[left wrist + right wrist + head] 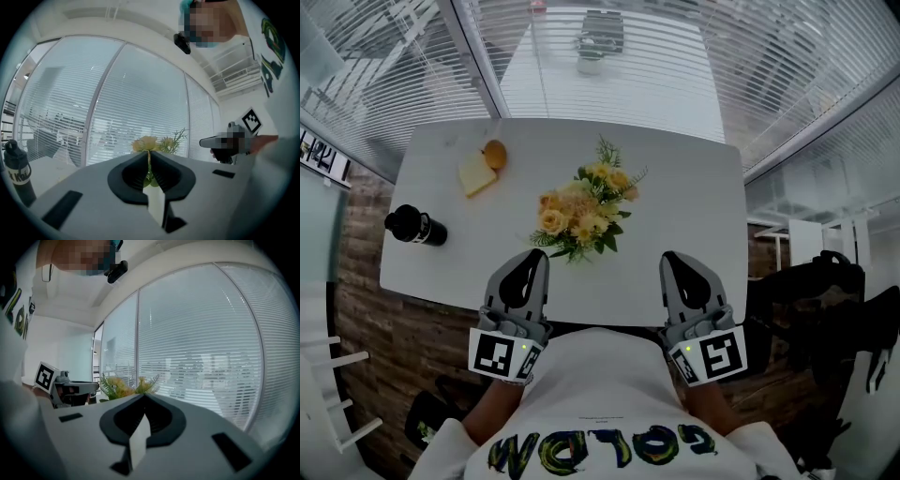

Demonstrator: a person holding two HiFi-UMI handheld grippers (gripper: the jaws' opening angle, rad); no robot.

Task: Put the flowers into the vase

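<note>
A bunch of yellow flowers (581, 211) with green leaves lies in the middle of the white table (694, 187). It also shows past the jaws as flowers (150, 143) in the left gripper view and as flowers (124, 385) in the right gripper view. My left gripper (539, 255) is at the table's near edge, just short of the stems, shut and holding nothing. My right gripper (668, 257) is level with it to the right, also shut and holding nothing. No vase shows in any view.
A black bottle (417, 226) lies at the table's left, seen upright as the bottle (16, 173) from the left gripper. A pale yellow block with a round orange piece (483, 169) sits far left. Window blinds stand behind the table. A dark chair (825, 291) is to the right.
</note>
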